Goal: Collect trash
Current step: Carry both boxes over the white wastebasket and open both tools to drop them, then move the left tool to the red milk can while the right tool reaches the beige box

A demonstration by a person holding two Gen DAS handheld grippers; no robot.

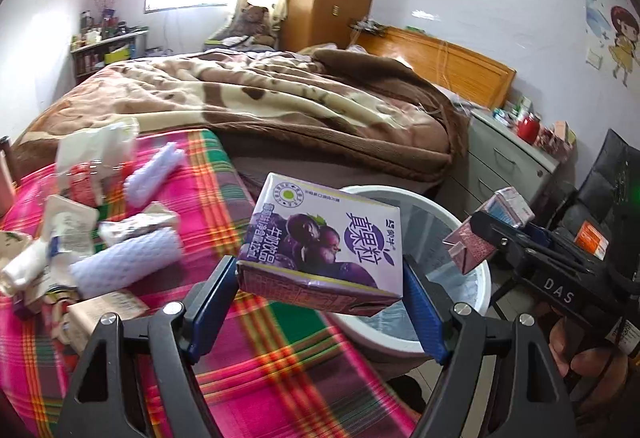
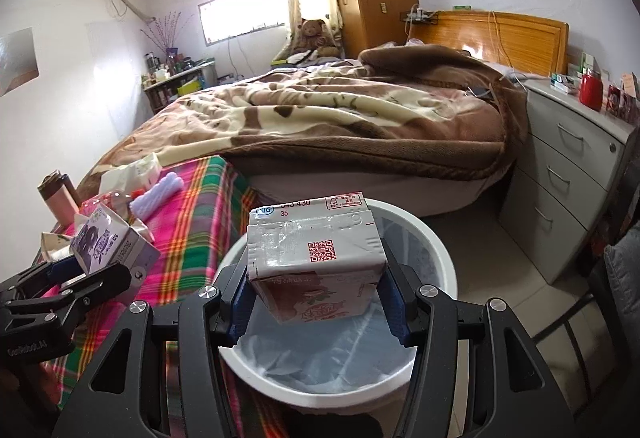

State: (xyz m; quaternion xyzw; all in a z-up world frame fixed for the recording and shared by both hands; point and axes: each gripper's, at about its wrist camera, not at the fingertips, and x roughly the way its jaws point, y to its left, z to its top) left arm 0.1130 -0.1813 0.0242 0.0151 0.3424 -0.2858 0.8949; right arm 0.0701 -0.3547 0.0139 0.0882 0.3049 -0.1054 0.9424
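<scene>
My left gripper is shut on a purple grape milk carton, held above the plaid cloth beside the bin's near left rim. My right gripper is shut on a red-and-white milk carton, held over the opening of the white trash bin, which has a clear liner. In the left wrist view the right gripper with its carton is above the bin. In the right wrist view the left gripper holds the purple carton at the left.
Several wrappers, cartons and white foam rolls lie on the plaid cloth. A bed with a brown blanket lies behind. A grey drawer chest stands at right, a dark chair beside the bin. A pink tumbler stands at left.
</scene>
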